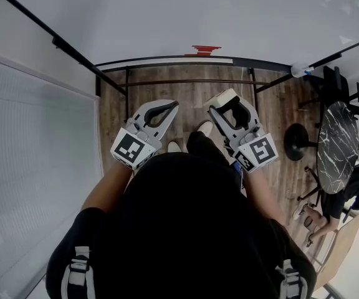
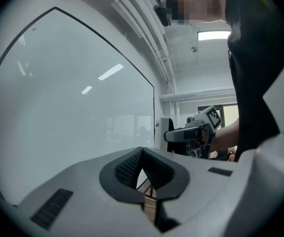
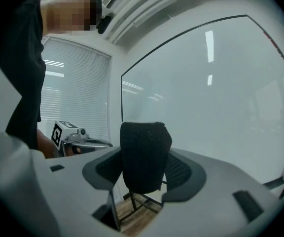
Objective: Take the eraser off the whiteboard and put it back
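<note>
The right gripper (image 1: 229, 104) is clamped on the eraser (image 3: 143, 154). In the right gripper view both pads press its sides, the eraser stands upright between them, and its dark felt face is turned toward the camera. The eraser is off the whiteboard (image 1: 217, 17) and in the air in front of it, not touching it.

The left gripper (image 2: 142, 152) is clenched on nothing: its ribbed pads meet at the tips with only floor showing below them. The two grippers sit side by side at about the same height, with a gap between them, and both point toward the board.

In the head view the board's black frame runs as a dark arc along the lower edge, with a small red thing (image 1: 205, 50) on it whose kind cannot be told. Below the frame the stand's dark bars (image 1: 186, 81) cross over the wooden floor (image 1: 114, 114). A strip of floor lies open between those bars and the person's shoes (image 1: 204, 128).

On the left, window blinds (image 1: 36, 154) close in that side. On the right, a round marbled table (image 1: 338, 145) and dark chairs (image 1: 338, 83) stand well apart from the grippers, beyond the board's right-hand edge.
</note>
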A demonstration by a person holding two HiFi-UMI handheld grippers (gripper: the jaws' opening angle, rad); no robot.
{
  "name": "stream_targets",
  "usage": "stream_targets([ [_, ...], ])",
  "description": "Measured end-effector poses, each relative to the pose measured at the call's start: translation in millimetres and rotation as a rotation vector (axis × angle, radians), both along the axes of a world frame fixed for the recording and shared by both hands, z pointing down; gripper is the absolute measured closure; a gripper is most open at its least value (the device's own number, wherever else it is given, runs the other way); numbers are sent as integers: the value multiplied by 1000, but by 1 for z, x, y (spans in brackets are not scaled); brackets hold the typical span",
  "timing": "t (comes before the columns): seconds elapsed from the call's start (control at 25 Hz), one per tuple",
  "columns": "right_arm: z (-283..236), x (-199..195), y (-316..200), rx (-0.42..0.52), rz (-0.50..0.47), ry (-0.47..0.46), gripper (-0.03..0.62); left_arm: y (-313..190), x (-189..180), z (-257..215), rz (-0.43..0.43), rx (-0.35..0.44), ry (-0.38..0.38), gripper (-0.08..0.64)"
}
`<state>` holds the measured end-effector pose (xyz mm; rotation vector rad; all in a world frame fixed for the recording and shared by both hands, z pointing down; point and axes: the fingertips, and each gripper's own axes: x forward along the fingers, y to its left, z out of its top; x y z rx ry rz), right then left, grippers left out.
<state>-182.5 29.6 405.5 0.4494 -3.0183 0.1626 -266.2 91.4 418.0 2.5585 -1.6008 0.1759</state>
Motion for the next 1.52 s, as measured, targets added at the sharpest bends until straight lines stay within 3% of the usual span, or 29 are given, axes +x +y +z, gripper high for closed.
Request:
stream_targets([
  [0.8, -1, -12, 0, -4, 25, 10, 359, -4, -8, -12, 11, 67, 37, 556],
  [1.52, -8, -5, 4, 3, 39, -4, 359, -4, -3, -17, 18, 80, 36, 557],
])
